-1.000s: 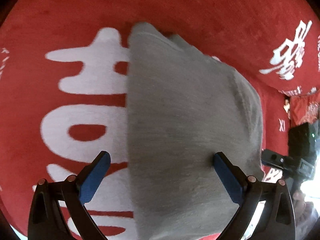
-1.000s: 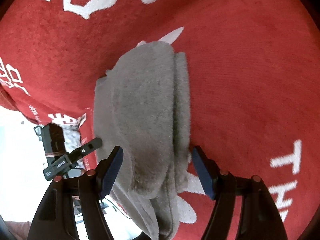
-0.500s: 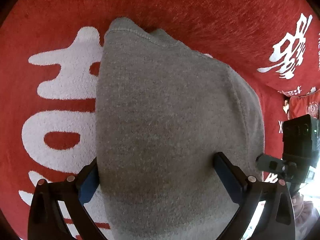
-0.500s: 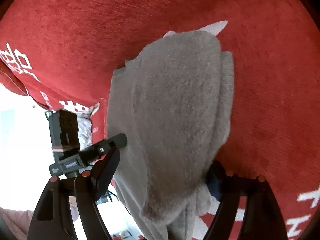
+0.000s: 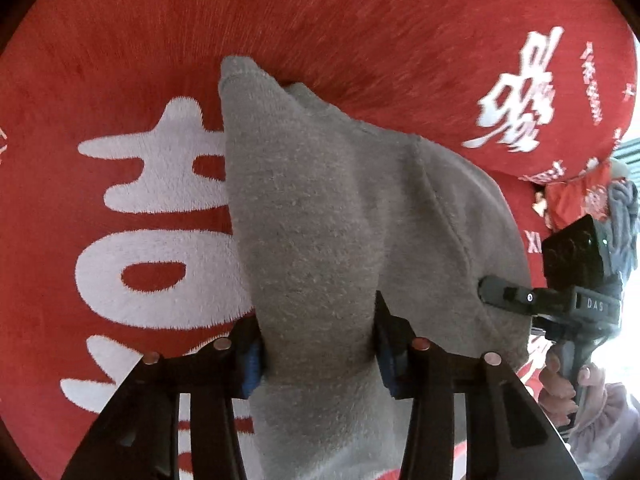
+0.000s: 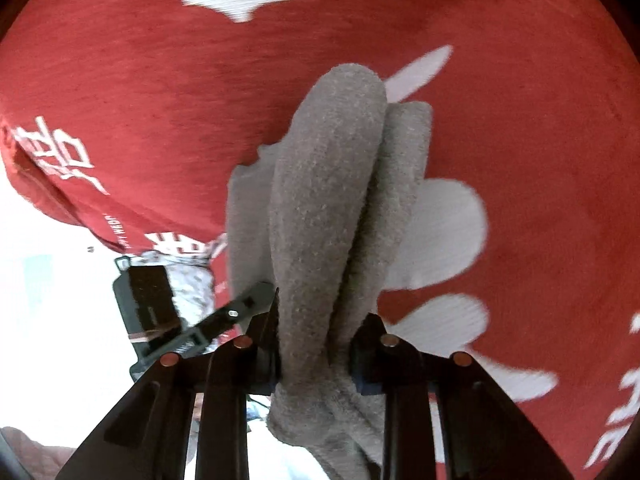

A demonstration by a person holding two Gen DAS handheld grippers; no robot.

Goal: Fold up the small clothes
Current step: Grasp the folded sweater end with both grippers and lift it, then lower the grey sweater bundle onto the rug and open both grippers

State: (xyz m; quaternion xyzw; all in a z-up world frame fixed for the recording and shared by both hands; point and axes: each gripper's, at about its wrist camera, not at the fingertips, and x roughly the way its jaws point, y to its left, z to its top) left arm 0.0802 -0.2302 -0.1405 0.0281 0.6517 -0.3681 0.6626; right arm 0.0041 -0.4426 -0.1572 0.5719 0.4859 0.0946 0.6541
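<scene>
A grey fleece garment point(image 5: 320, 208) lies folded in layers on a red blanket point(image 5: 360, 32) with white characters. My left gripper point(image 5: 318, 354) has its jaws closing on the garment's near end, and the blue pads pinch the bunched cloth. In the right wrist view the same grey garment point(image 6: 332, 200) runs away from me as thick rolled folds. My right gripper point(image 6: 316, 354) is also closing, its pads pressed against those folds from both sides. The other gripper point(image 5: 560, 300) and a hand point(image 5: 568, 380) show at the right edge of the left wrist view.
The red blanket point(image 6: 520, 120) covers the whole work surface, and its edge drops away at the left point(image 6: 60, 192) into a bright area. The left gripper's body point(image 6: 160, 312) shows there. More red printed cloth point(image 5: 580, 196) and a grey bundle point(image 5: 624, 216) lie at the far right.
Both grippers went from wide open around the garment to pinched on it. The cloth between each pair of pads has bunched into narrow folds and lifted slightly.
</scene>
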